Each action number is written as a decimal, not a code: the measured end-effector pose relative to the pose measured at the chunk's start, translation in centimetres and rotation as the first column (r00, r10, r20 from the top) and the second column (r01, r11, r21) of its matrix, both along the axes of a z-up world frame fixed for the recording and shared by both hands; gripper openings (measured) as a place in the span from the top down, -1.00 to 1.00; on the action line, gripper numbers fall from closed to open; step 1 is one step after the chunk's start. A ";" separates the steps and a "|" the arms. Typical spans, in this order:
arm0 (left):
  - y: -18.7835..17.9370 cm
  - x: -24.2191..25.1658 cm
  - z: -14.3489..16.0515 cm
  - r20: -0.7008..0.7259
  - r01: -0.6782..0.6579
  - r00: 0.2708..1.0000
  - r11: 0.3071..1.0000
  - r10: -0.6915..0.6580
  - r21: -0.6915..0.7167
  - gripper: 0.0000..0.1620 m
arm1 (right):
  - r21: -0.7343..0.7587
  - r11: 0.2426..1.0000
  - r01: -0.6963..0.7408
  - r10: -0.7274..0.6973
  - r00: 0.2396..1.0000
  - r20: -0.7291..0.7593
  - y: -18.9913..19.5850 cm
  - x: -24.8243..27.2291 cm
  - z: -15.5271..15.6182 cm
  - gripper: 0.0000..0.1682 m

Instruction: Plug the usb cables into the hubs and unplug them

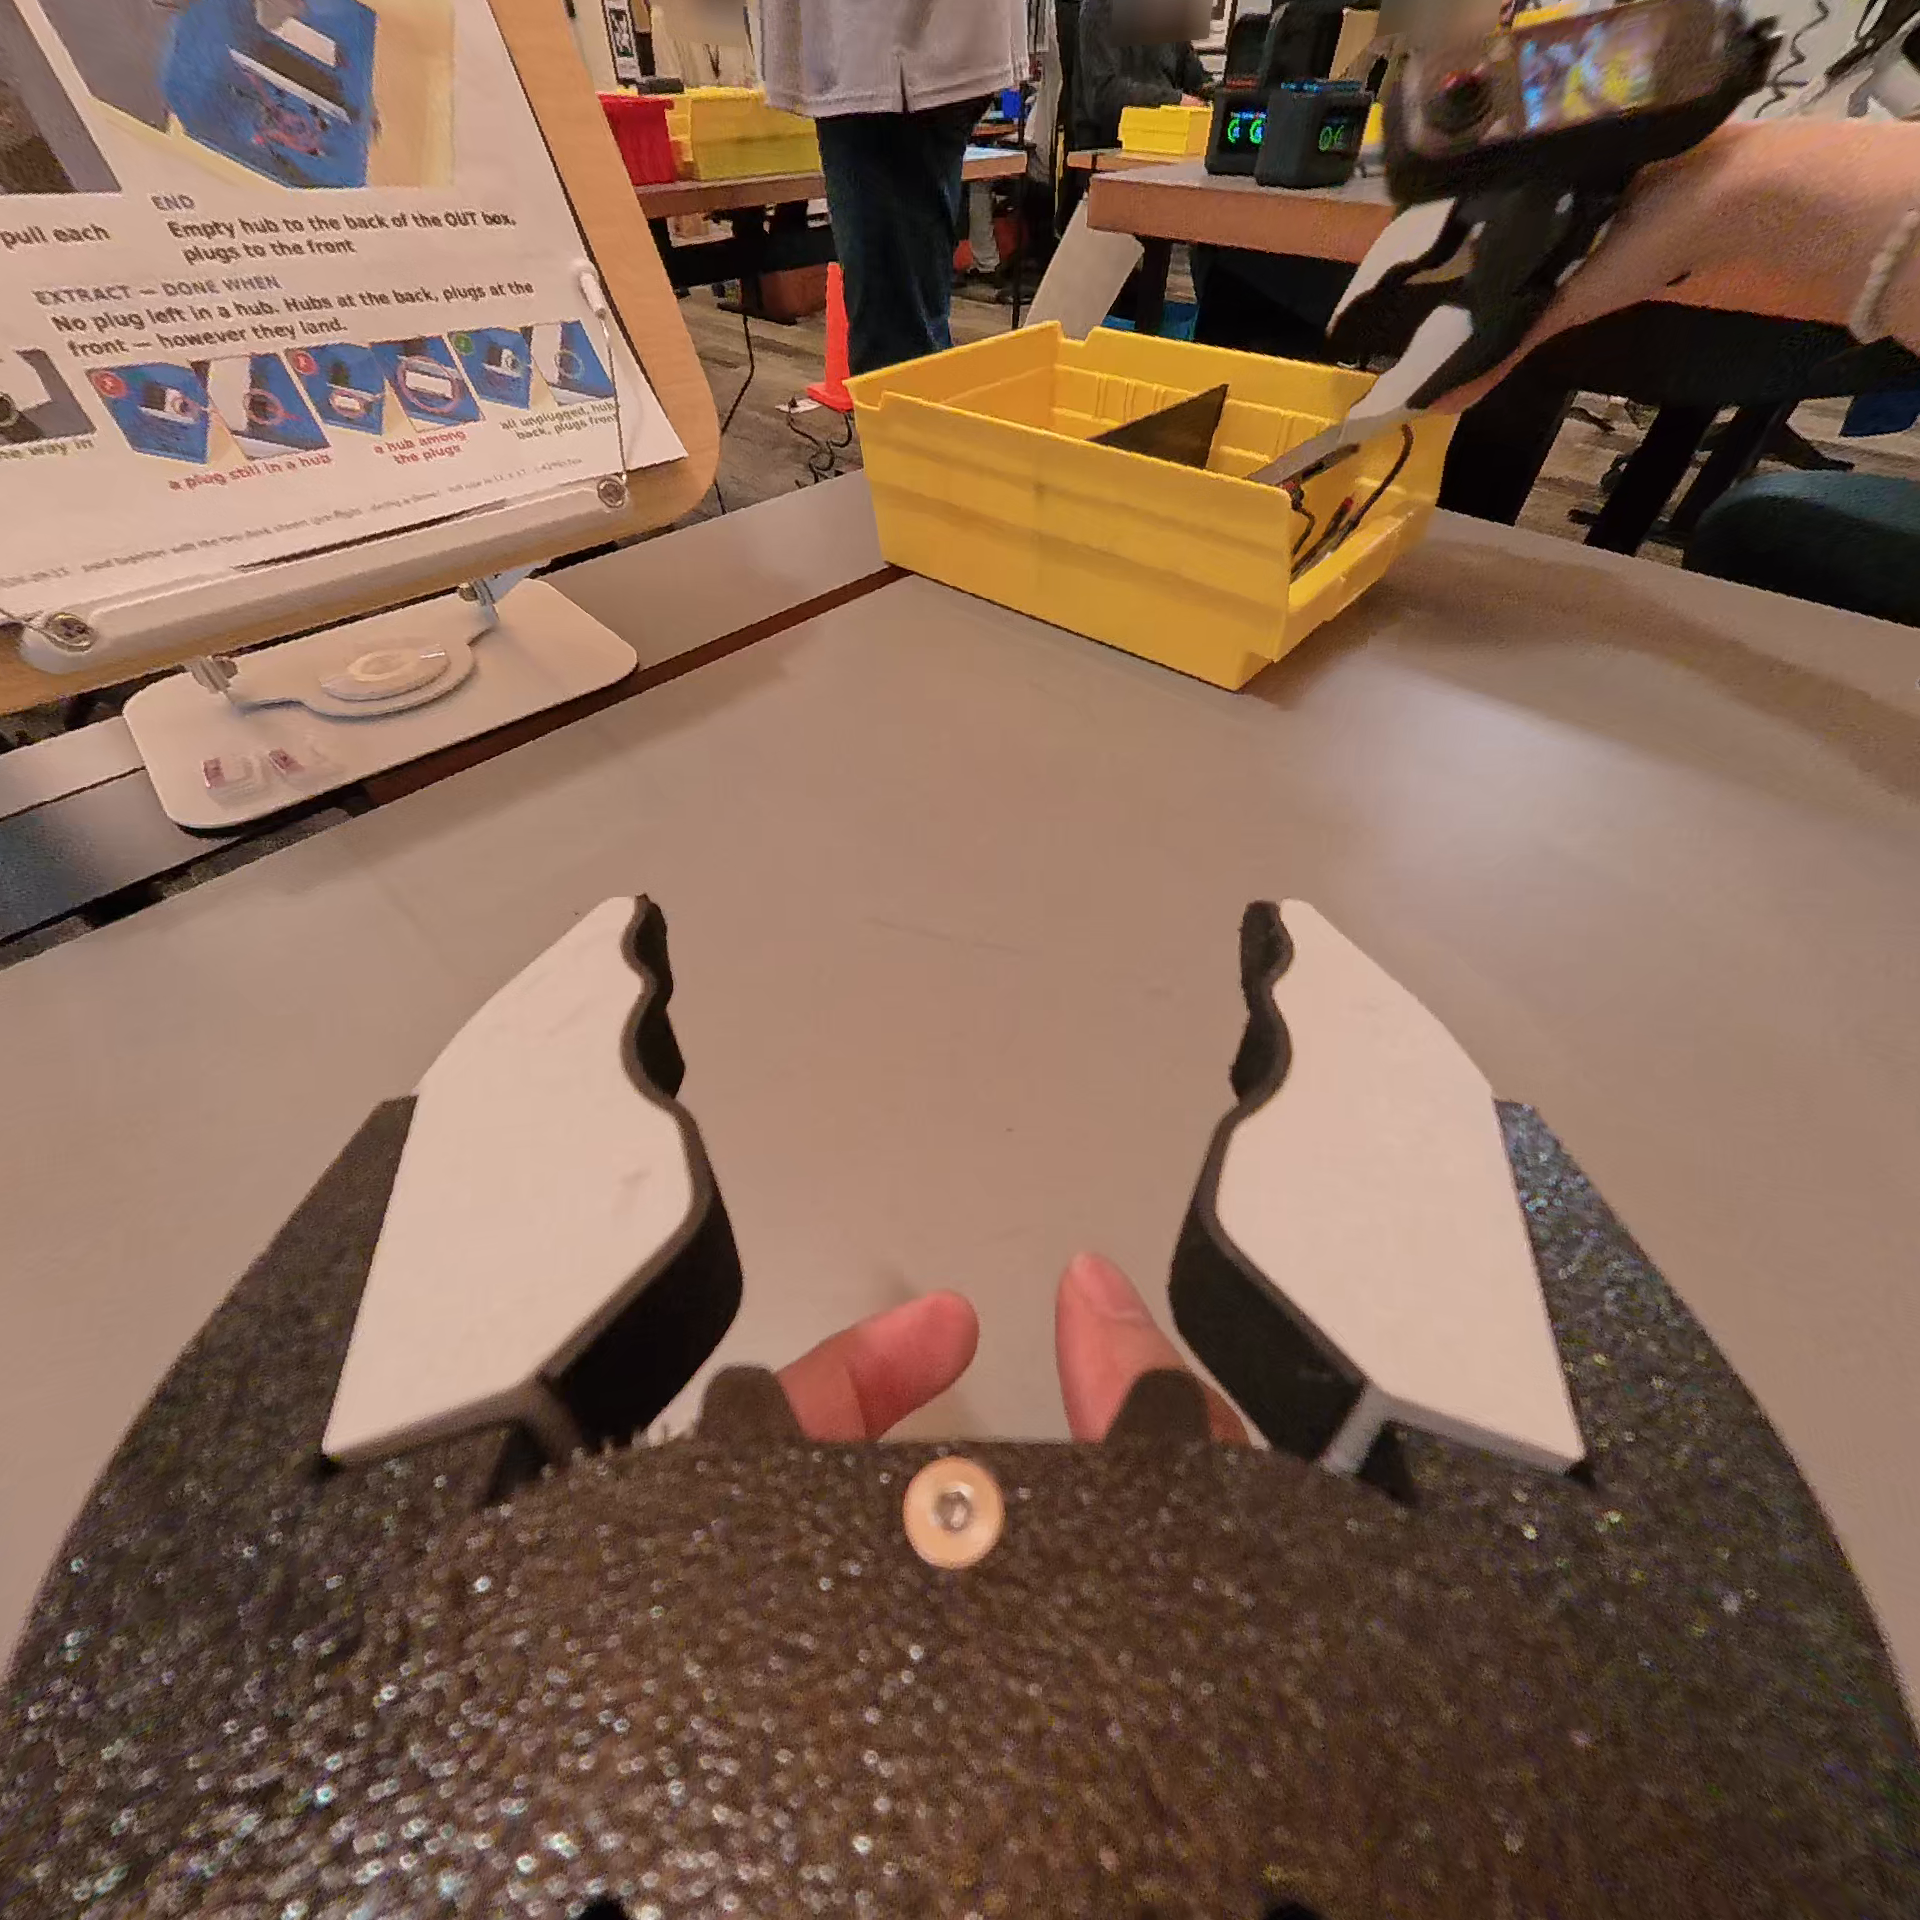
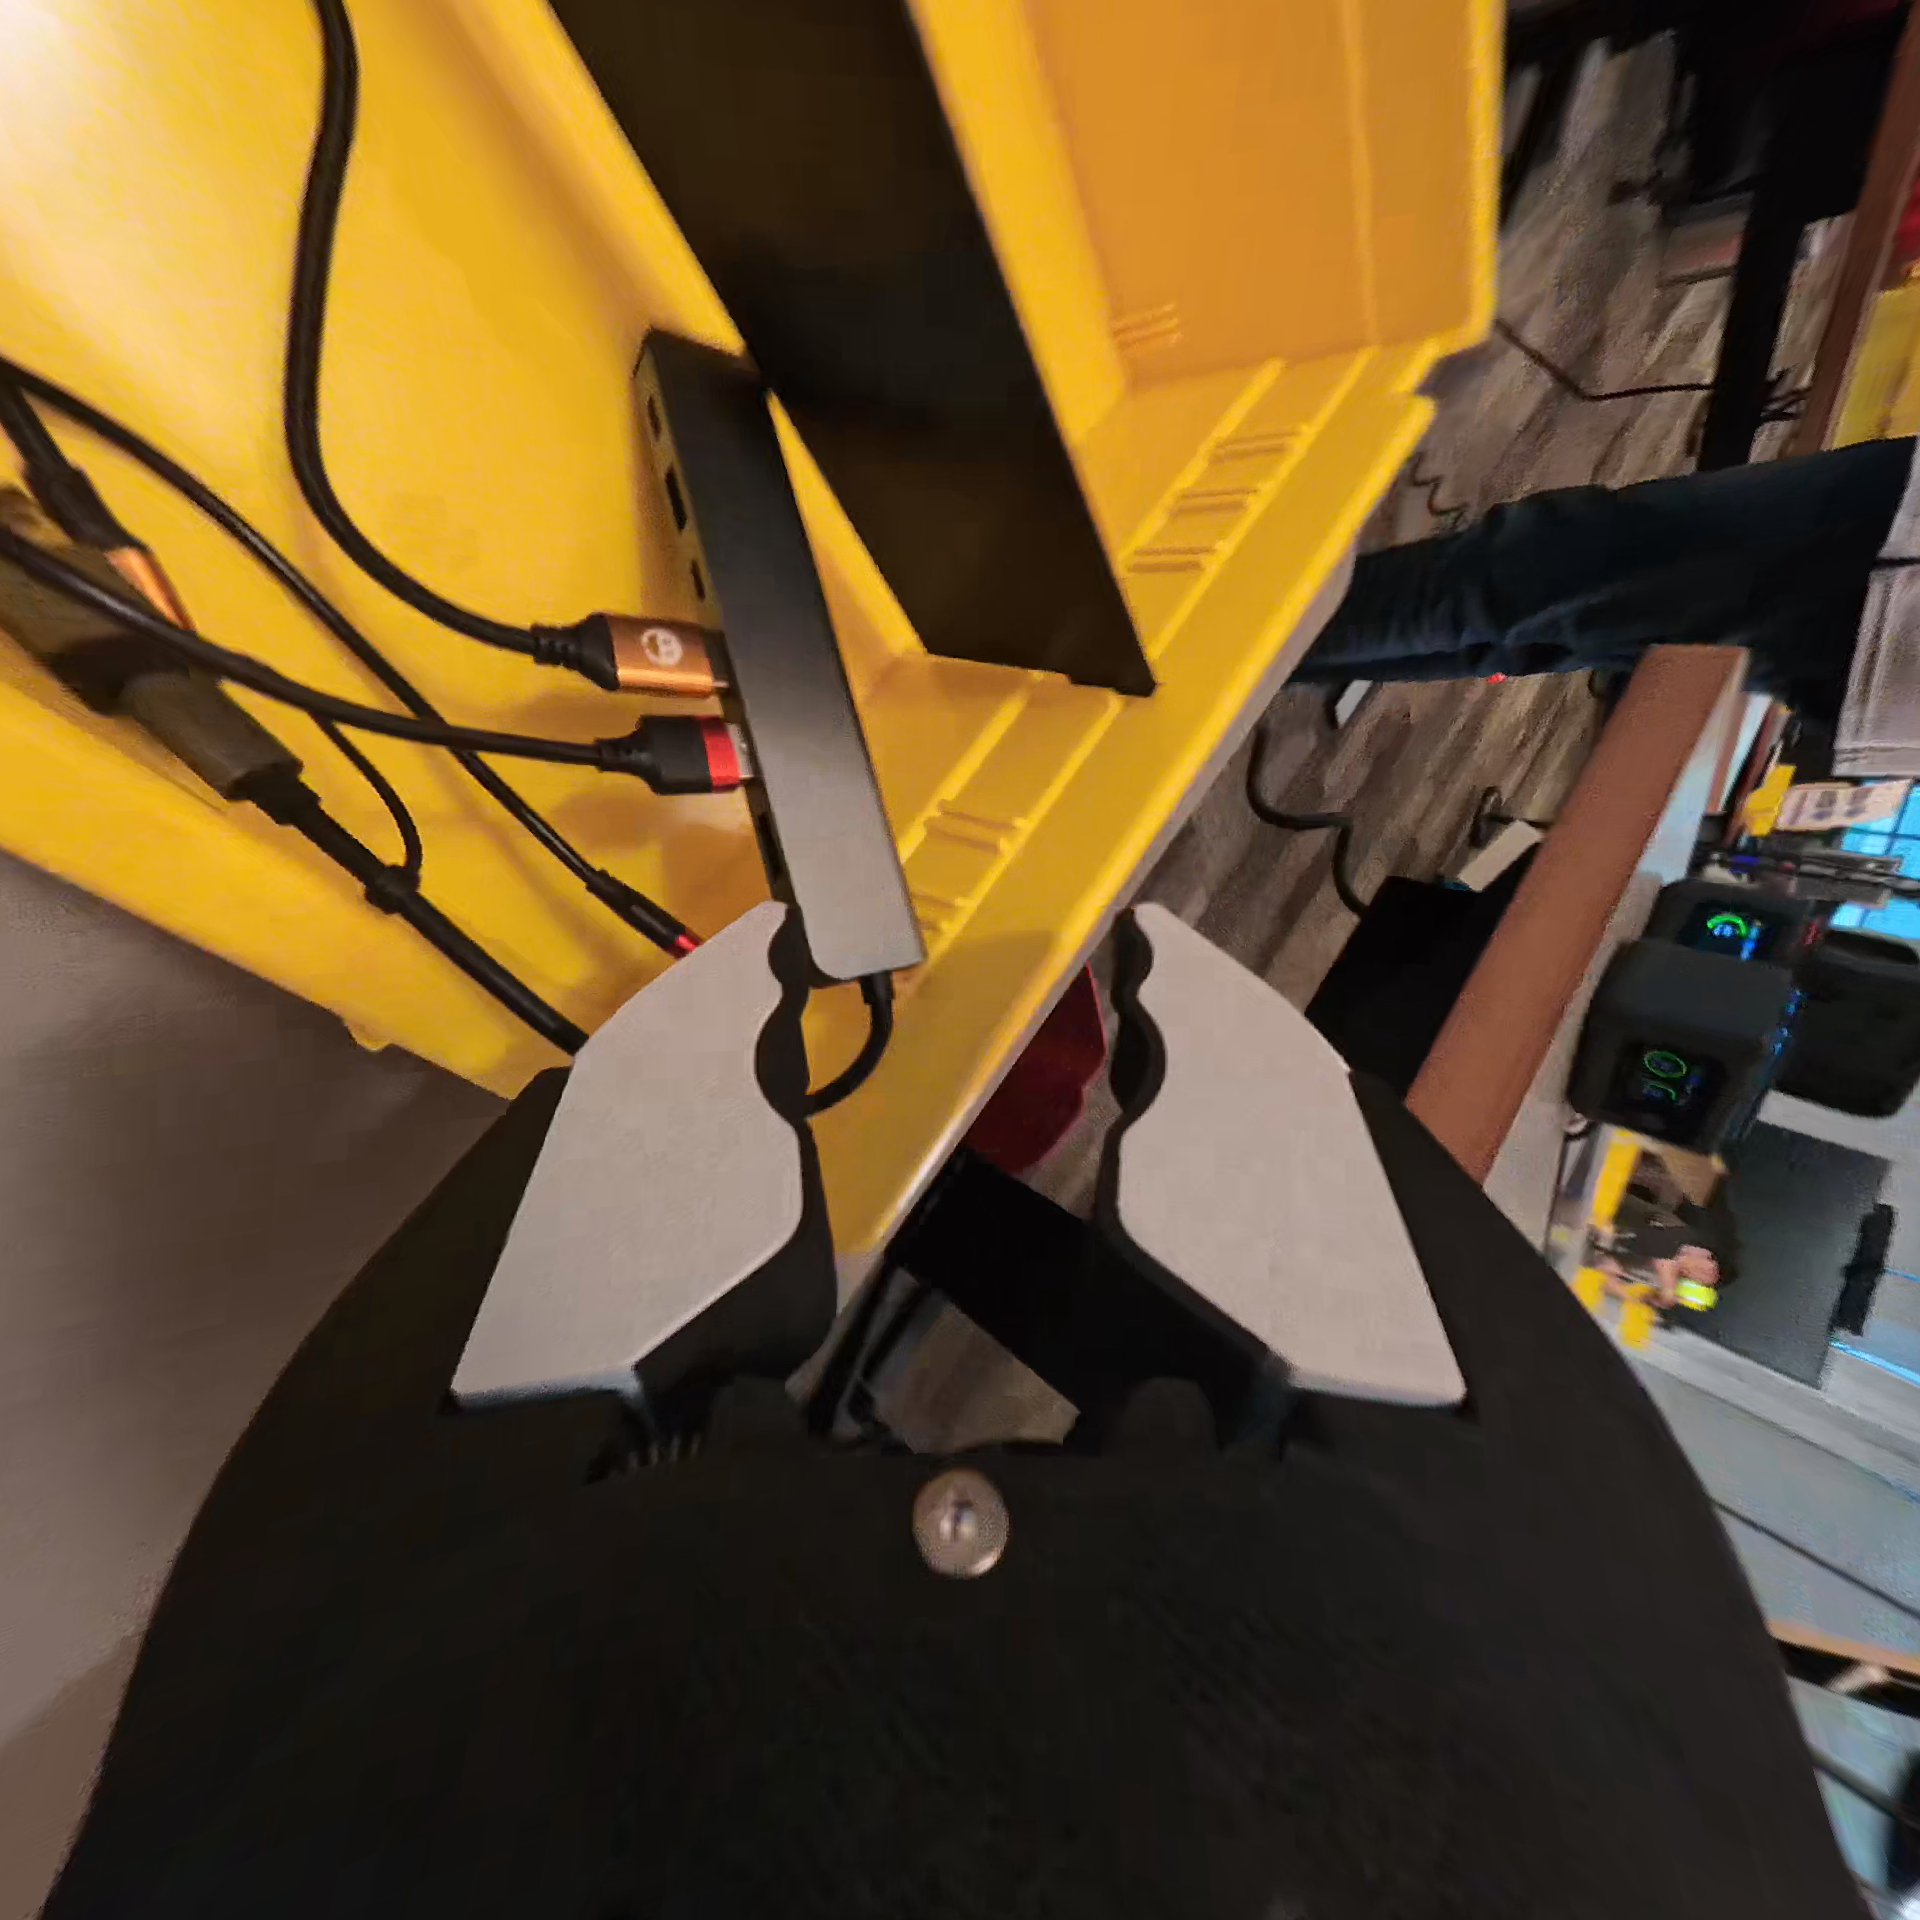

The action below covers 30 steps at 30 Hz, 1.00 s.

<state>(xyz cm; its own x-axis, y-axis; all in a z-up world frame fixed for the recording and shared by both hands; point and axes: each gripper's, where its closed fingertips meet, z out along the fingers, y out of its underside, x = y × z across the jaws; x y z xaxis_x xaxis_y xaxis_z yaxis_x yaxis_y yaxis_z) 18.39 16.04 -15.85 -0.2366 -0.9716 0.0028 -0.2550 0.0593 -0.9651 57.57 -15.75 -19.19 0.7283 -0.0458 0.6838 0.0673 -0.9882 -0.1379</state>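
Right gripper (image 2: 951, 925): flat grey fingers with scalloped black pads, spread, gripping nothing. Slim dark metallic hub (image 2: 774, 665) just ahead, near end against left finger, inside glossy yellow bin (image 2: 1049, 925). Orange plug (image 2: 660, 652), red plug (image 2: 707, 753) seated. Left gripper (image 1: 956, 914): spread, empty, over matte grey table (image 1: 935, 748).

Even, bright indoor light falls from overhead across the grey table (image 1: 987, 790), leaving only soft, faint shadows beneath the yellow bin (image 1: 1091, 520) and the instruction stand (image 1: 343, 686), while wide-angle distortion bows the table's far edge and stretches everything near the frame borders. In the right wrist view the scene is tilted and smeared by motion blur at the margins, with a hot glare washing out the bin wall (image 2: 62, 125) at upper left and the background workbenches soft and out of focus. The dark hub (image 2: 790, 727) stays fairly sharp, a pale sheen running down its face.
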 end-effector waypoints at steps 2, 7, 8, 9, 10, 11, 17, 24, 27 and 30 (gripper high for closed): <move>0.3 0.0 0.2 0.006 -0.007 1.000 1.000 0.007 -0.012 -0.28 | 0.121 0.992 0.025 -0.026 1.000 0.005 0.0 -0.6 2.0 0.32; 1.1 0.0 0.5 0.005 -0.041 0.999 0.997 0.041 -0.062 -0.30 | 0.602 0.797 0.045 -0.048 0.999 -0.012 3.1 -5.9 7.4 0.30; 1.3 0.0 0.7 0.000 -0.054 0.999 0.996 0.054 -0.074 -0.31 | 0.687 0.726 0.030 -0.013 0.999 -0.030 4.5 -7.9 7.7 0.30; 1.5 -0.1 1.0 -0.007 -0.063 0.998 0.994 0.063 -0.088 -0.38 | 0.748 0.664 0.005 0.038 0.998 -0.041 6.0 -10.2 7.7 0.28; 1.7 -0.2 1.3 -0.013 -0.063 0.998 0.993 0.062 -0.099 -0.50 | 0.798 0.602 -0.010 0.062 0.997 -0.035 7.4 -12.2 7.6 0.30; 1.8 -0.5 1.6 -0.017 -0.059 0.998 0.993 0.058 -0.104 -0.55 | 0.830 0.558 -0.025 0.098 0.995 -0.035 8.9 -14.3 7.1 0.30; 4.3 -4.6 4.6 -0.035 -0.021 0.999 1.000 0.021 0.002 -0.63 | 0.962 0.270 0.043 0.375 0.915 -0.146 18.3 -25.2 5.0 0.39; 20.0 -6.0 7.6 -0.183 -0.150 0.961 0.947 0.208 0.286 -0.22 | 0.937 0.339 -0.084 0.479 0.873 -0.095 21.9 -29.2 4.8 0.41; 28.6 -5.1 6.0 -0.406 -0.037 0.868 0.854 0.285 0.519 -0.23 | 0.940 0.332 -0.084 0.515 0.850 -0.106 22.0 -29.8 5.2 0.41; 34.9 -3.4 4.1 -0.550 0.137 0.769 0.755 0.327 0.641 -0.14 | 0.937 0.342 -0.076 0.545 0.828 -0.131 22.0 -30.4 4.9 0.41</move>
<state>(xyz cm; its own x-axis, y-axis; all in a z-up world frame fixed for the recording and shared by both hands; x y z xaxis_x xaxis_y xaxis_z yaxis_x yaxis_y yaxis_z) 15.00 50.97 -11.72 -0.3133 -0.8129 -0.4909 -0.7908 0.5096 -0.3392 27.19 6.25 -14.31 0.9863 -0.1421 0.0834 0.0547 -0.1955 -0.9792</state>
